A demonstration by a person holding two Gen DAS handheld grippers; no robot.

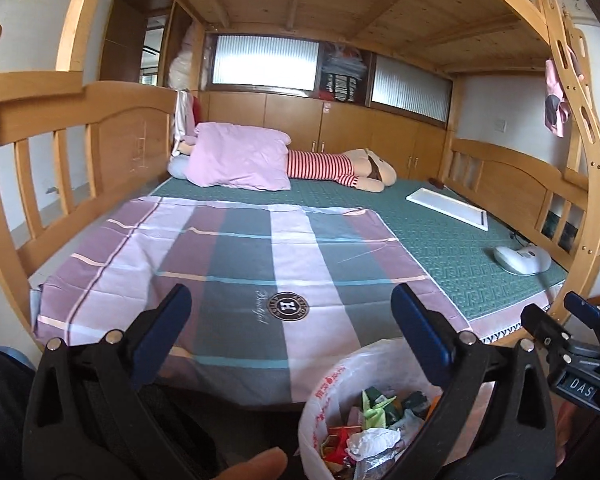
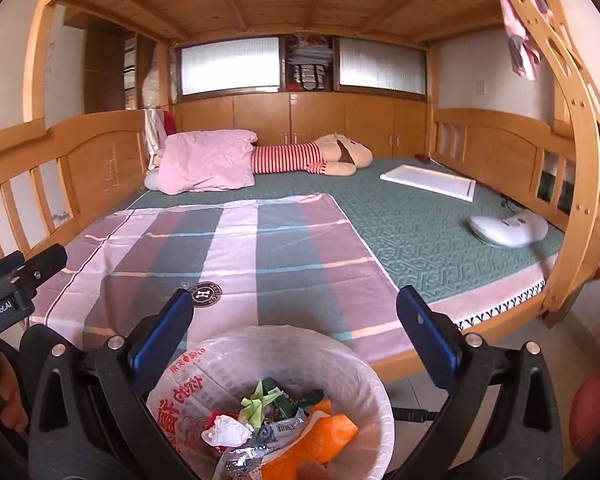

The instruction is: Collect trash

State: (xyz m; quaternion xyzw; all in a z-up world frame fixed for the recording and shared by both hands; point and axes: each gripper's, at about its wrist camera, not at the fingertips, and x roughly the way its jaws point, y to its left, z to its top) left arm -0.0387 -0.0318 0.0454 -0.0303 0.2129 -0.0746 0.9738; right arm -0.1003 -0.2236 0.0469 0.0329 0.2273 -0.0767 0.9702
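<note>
Both the left gripper and the right gripper hang released and empty above the lined trash bin, one bin, standing on the floor just before the bed, full of wrappers and crumpled paper. The plaid sheet shows no litter, so the step seems finished; scan the bed once, keeping jaws wide

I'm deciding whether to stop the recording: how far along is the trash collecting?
Done: the lined bin holds wrappers, crumpled paper and an orange packet. In hand: nothing; the left gripper and right gripper are open and empty. Left: no loose trash shows on the plaid sheet or green mat.
</note>
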